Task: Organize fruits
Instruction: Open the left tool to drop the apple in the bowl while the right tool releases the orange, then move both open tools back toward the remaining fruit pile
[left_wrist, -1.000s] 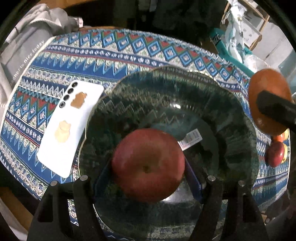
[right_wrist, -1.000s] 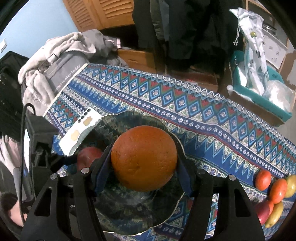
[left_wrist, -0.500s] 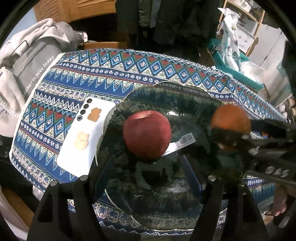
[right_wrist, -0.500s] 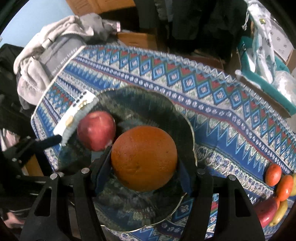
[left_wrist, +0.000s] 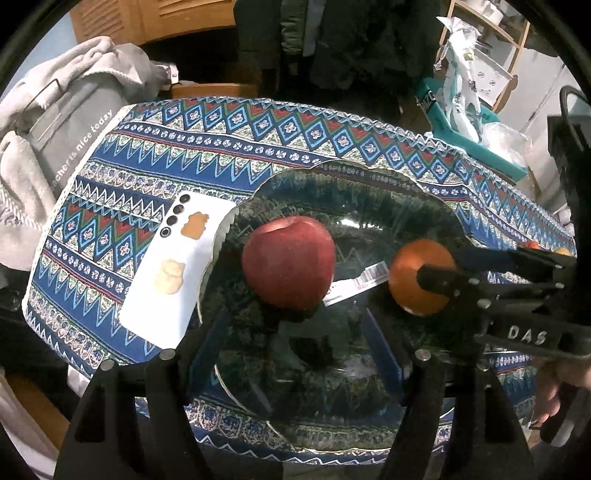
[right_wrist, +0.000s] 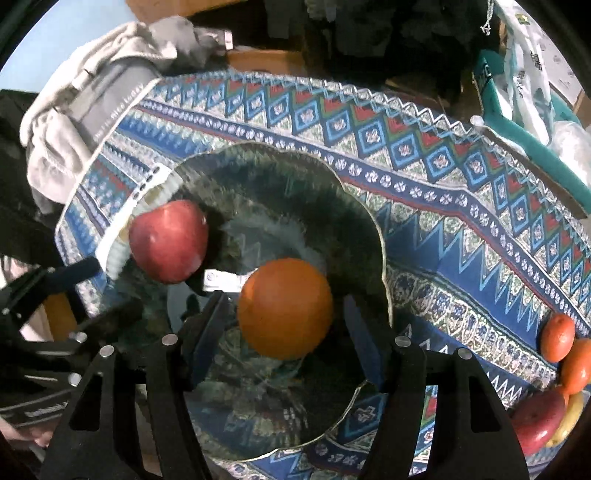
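A dark green glass plate (left_wrist: 354, 192) (right_wrist: 280, 173) lies on the patterned tablecloth. A red apple (left_wrist: 290, 262) (right_wrist: 168, 245) rests on its left part. An orange (right_wrist: 284, 308) (left_wrist: 413, 280) sits on the plate between the open fingers of my right gripper (right_wrist: 284, 332), with gaps on both sides. My left gripper (left_wrist: 295, 347) is open and empty, drawn back from the apple. The right gripper's fingers (left_wrist: 443, 277) show around the orange in the left wrist view.
A white phone (left_wrist: 177, 266) lies left of the plate. Several more fruits, oranges and a red apple (right_wrist: 554, 376), lie at the table's right edge. Grey clothes (left_wrist: 62, 110) are piled at the left, a teal bin (right_wrist: 517, 122) behind.
My left gripper let go of the apple on the plate and pulled back. My right gripper lowered the orange onto the plate and opened its fingers around it.
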